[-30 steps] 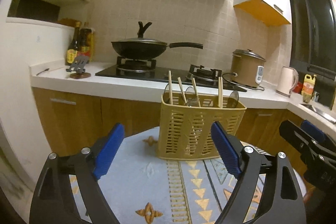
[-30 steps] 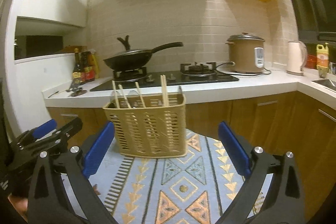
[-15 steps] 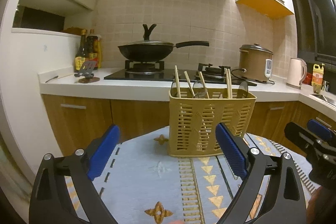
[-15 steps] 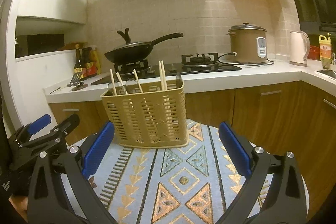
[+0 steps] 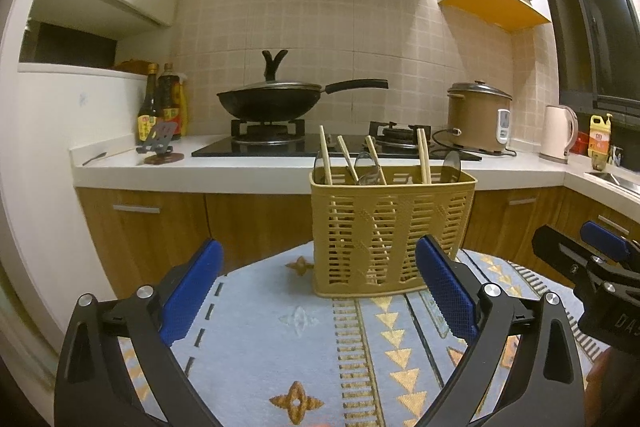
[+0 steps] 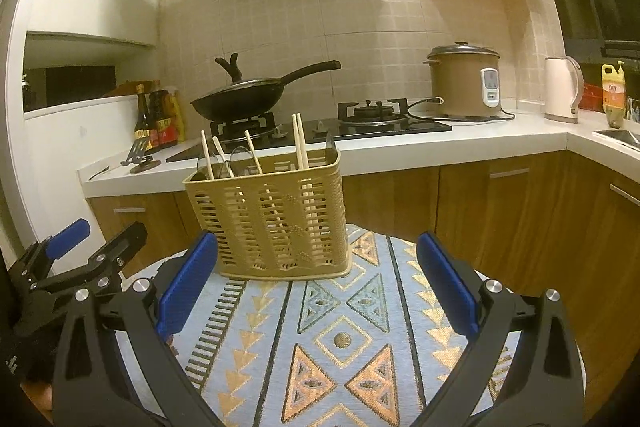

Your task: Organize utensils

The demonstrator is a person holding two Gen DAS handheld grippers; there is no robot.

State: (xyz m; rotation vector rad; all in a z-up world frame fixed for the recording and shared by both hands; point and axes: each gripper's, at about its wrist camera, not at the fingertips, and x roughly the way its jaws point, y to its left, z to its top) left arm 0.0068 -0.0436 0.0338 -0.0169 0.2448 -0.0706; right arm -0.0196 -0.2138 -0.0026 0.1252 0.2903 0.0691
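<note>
1. Two grippers face the utensil basket [image 5: 394, 235], which stands upright on the patterned tablecloth [image 5: 280, 339] near the table's far edge.
2. Left wrist view: the left gripper [image 5: 318, 291] has just been opening and stands wide apart with nothing between its blue pads [image 5: 190, 291]. Chopsticks [image 5: 423, 157] and spoons [image 5: 366, 167] stand inside the basket. No loose utensil shows on the cloth.
3. Right wrist view: the right gripper [image 6: 318, 279] is spread wide and empty, with the basket [image 6: 272, 219] ahead, toward the far left edge.
4. Judgement: sorting appears finished or near it. Any further move should keep both grippers clear of the basket rim, since the light basket could tip.
</note>
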